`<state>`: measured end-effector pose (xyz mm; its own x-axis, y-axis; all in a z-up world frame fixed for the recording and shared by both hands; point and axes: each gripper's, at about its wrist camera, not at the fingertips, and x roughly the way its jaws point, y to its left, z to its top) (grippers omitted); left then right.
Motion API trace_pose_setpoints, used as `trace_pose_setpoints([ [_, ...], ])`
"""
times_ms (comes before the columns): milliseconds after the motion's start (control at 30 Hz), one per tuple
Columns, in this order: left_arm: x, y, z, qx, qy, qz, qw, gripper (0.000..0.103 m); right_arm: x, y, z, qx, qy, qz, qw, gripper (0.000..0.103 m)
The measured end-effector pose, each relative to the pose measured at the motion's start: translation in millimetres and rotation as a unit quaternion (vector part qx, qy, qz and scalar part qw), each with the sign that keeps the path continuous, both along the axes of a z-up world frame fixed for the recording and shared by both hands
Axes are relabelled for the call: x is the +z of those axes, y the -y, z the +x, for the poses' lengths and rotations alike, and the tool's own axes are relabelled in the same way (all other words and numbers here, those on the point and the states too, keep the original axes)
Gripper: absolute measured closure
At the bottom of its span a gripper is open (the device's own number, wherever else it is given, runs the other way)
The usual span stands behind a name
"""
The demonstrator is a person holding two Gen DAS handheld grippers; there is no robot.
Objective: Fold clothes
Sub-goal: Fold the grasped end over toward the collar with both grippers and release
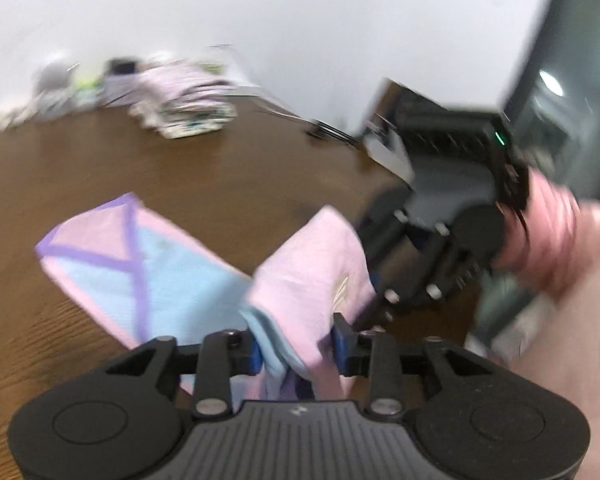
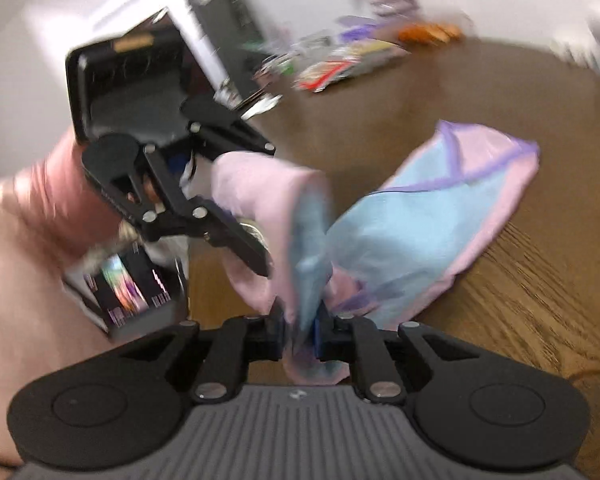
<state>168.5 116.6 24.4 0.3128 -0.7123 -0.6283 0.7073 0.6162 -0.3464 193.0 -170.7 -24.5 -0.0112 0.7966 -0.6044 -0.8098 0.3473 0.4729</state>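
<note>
Both grippers, L [image 1: 298, 350] & R [image 2: 300, 334], pinch the pink-blue cloth [image 2: 416, 232], bunched up off the table [image 2: 520, 300] near its front edge.

Your left wrist camera looks steeply down, close over the brown wooden table [image 1: 100, 168], facing rightward. Your right one faces leftward; both share the pink-and-blue cloth garment [image 1: 156, 264] [image 2: 420, 220].

Soft matt cloth garment [image 1: 312, 264]; grained wood table [image 1: 180, 176]; matt black plastic left claw [image 1: 296, 350].
</note>
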Motion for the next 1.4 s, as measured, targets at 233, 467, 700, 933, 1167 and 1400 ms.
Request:
trace_pose_setpoints([
  [233,-28,-15,21,0.032,-0.029,-0.024,0.9988,0.078,-28,1,43,-0.028,-0.084,0.017,0.996,0.089],
  [467,-25,-20,2,0.048,-0.010,-0.032,0.9983,0.083,-36,-3,45,-0.024,-0.095,0.030,0.995,0.088],
  [700,-19,-30,-7,0.107,0.025,-0.015,0.9938,0.036,-30,10,38,-0.052,-0.096,0.036,0.993,0.056],
  [933,18,-20,-49,0.143,0.172,0.041,0.9738,0.054,13,31,0,-0.120,0.053,0.022,0.991,0.041],
  [1167,-10,28,-56,0.107,0.174,0.140,0.9689,0.099,9,-19,-43,-0.075,0.193,-0.048,0.977,0.078],
  [1400,-31,33,-63,0.116,0.185,0.164,0.9620,0.099,-15,-19,-40,-0.085,0.171,-0.047,0.980,0.078],
])
